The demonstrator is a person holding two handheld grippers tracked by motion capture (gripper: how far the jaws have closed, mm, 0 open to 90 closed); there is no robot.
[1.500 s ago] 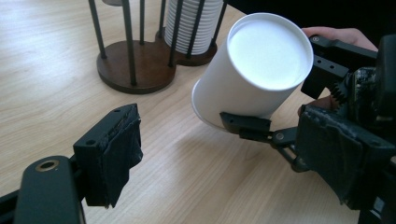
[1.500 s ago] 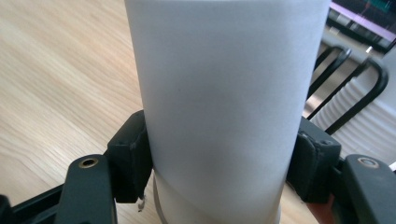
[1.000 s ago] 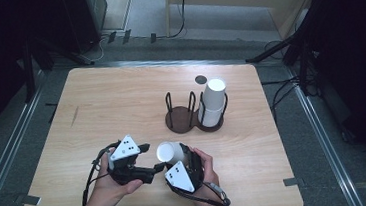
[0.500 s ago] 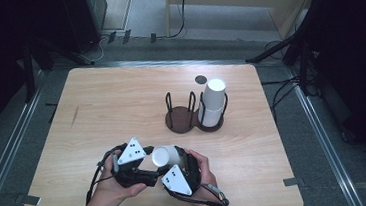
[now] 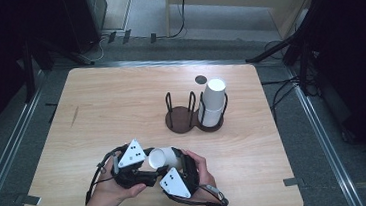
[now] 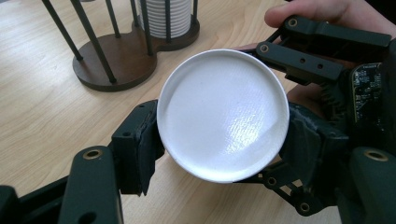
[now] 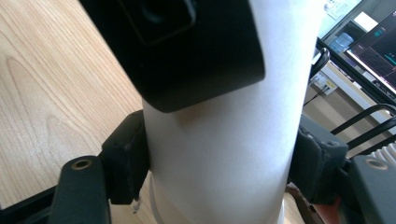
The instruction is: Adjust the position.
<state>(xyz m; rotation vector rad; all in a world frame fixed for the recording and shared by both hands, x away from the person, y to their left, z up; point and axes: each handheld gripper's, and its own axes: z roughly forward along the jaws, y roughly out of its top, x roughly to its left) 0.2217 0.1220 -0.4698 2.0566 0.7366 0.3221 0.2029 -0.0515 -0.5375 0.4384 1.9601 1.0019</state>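
Note:
A white paper cup lies on its side in the air just above the table's near edge, between both grippers. My left gripper comes from the left; its jaws have just been closing, and its pads now press the cup's base end. My right gripper reaches in from the lower right. Its jaws have just been opening a little, with the pads still against the cup's wall. A black jaw of the left gripper crosses the cup higher up.
A dark wooden cup holder with wire posts stands mid-table; its right ring holds a stack of white cups and its left ring is empty. A dark round spot lies behind it. Cables run over the floor beyond the table.
The left gripper has come in closer and its jaws have shut onto the cup's base end. The cup and both hands have stayed near the table's front edge.

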